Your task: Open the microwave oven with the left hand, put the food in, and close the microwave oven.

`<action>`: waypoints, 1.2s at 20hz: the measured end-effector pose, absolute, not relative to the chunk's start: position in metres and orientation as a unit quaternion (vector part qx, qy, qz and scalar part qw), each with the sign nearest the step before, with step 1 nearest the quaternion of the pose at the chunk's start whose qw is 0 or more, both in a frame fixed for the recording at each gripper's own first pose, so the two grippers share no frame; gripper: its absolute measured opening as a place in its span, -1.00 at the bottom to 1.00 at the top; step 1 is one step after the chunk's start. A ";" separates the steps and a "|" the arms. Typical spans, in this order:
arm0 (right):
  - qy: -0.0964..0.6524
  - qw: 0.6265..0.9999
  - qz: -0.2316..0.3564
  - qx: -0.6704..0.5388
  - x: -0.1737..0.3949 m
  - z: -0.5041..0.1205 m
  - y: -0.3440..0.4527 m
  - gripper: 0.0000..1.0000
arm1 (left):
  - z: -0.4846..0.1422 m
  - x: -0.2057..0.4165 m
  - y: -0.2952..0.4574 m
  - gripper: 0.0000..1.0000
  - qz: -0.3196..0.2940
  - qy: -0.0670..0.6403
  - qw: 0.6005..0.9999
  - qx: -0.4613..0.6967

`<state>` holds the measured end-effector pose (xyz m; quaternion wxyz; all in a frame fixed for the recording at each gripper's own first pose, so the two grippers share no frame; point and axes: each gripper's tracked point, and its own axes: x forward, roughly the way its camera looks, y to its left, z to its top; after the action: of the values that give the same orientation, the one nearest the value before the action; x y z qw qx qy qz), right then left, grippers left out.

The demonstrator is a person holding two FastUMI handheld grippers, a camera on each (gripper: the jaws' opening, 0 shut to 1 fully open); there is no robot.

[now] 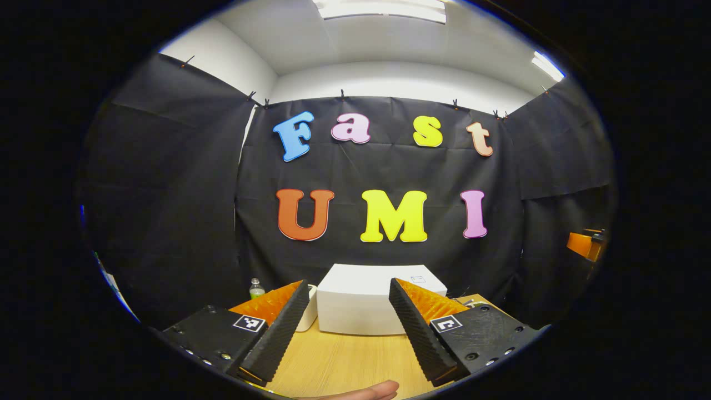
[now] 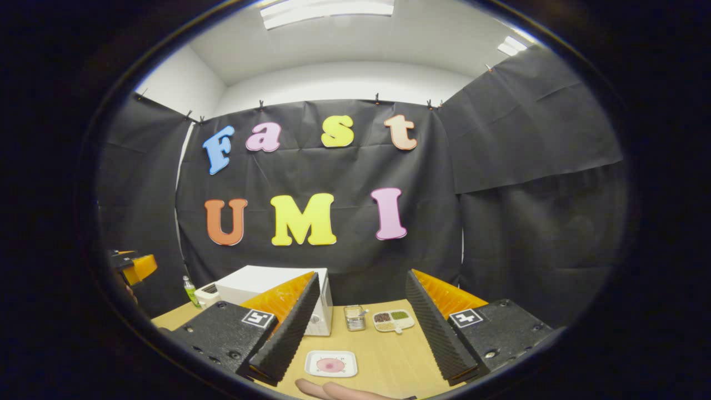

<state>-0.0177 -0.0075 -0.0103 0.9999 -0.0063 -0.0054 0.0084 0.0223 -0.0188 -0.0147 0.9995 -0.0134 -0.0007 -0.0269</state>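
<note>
both grippers up, fingers spread wide
left gripper (image 1: 347,328) faces the shut microwave (image 1: 366,303); right gripper (image 2: 361,333) hangs above the plated food (image 2: 330,364).

Count, both views combined.

Microwave (image 1: 361,305): 1, white, on the worktop (image 1: 344,361).

Bottle (image 1: 256,289): 1, green label, left of the microwave.

Small white appliance (image 1: 309,314): 1, between bottle and microwave; kind cannot be told.

Plate (image 2: 331,364): 1, white, square, carrying 1 pink round food item (image 2: 331,365).

Divided dish (image 2: 394,320): 1, with 2 filled compartments clear, one dark, one green; further compartments too small to count.

Clear container (image 2: 354,318): 1, beside the divided dish; contents not countable.

Grippers: 2. Left gripper (image 1: 349,328), 2 fingers, spread apart. Right gripper (image 2: 361,328), 2 fingers, spread apart.

Marker tags: 2 per gripper.

Ceiling lights: 2 seen.
</note>
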 end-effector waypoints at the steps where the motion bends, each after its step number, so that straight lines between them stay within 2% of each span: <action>1: -0.004 1.000 0.010 -0.006 -0.017 -0.010 -0.009 0.98 | -0.021 0.026 -0.026 0.84 -0.036 0.004 0.999 -0.020; 4: -0.015 1.000 0.006 -0.008 -0.018 -0.009 -0.015 0.98 | -0.041 0.047 -0.045 0.84 -0.059 0.022 0.997 -0.040; 9: -0.015 1.000 -0.002 0.006 -0.022 -0.018 -0.023 0.98 | -0.079 0.096 -0.067 0.84 -0.064 0.039 0.997 -0.035; 18: -0.029 1.000 -0.005 0.003 -0.023 -0.019 -0.044 0.99 | -0.189 0.180 -0.124 0.84 -0.102 0.080 0.991 -0.042; 24: -0.038 0.999 -0.018 -0.014 -0.020 -0.017 -0.057 0.99 | -0.239 0.222 -0.164 0.84 -0.117 0.098 0.988 -0.030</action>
<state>-0.0198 -0.0568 -0.0166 0.9990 -0.0137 -0.0384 -0.0180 0.2221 -0.1642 -0.2389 0.9878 -0.0296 0.0982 -0.1173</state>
